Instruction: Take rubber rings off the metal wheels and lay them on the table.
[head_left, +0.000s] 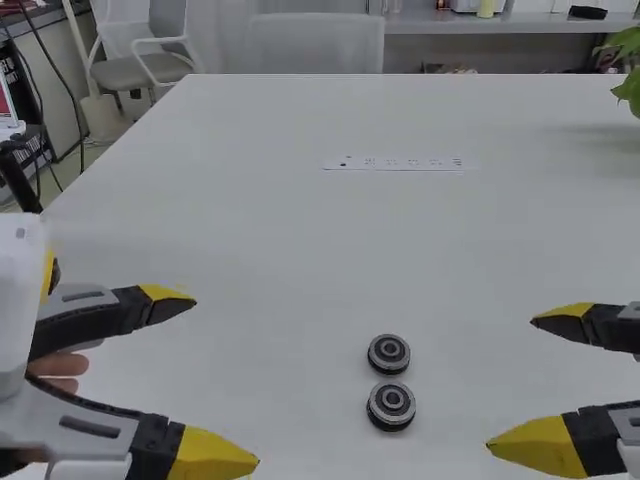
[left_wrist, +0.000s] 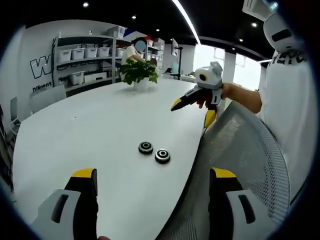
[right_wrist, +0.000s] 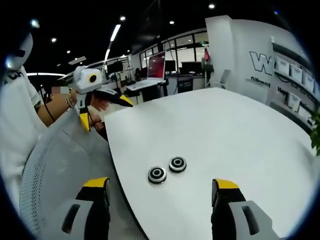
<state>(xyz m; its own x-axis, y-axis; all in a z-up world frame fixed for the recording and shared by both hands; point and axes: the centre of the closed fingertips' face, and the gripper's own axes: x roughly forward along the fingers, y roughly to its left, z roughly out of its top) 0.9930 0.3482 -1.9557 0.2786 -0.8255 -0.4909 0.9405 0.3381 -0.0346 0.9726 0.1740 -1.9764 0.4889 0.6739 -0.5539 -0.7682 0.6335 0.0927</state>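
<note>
Yellow-tipped jaws sat closest, one pair on each side of the head view: left gripper (head_left: 190, 375) at the left, right gripper (head_left: 545, 380) at the right. Both were spread wide and holding nothing at all.

Between them, down near the person's edge of the white table (head_left: 300, 220), lay the two metal wheels. Both were flat on their sides with hubs facing up, the near wheel (head_left: 391, 405) just beside the far wheel (head_left: 389, 354), maybe touching, hard to say. So the pair lined up running straight away from the person, crosswise to the line between the grippers.

Dark rubber rings (head_left: 371, 406) looked to be on both rims, so I'd say nothing had been peeled off yet.

Here's the bit that mattered: each gripper pointed inward at the wheels, so they lay dead ahead of both sets of jaws. Both gripper views had them centred between the tips. To my eye the right gripper was a touch nearer, and the near wheel looked like the easier first grab. Being flat discs, they'd probably need a pinch across the rim from above.
</note>
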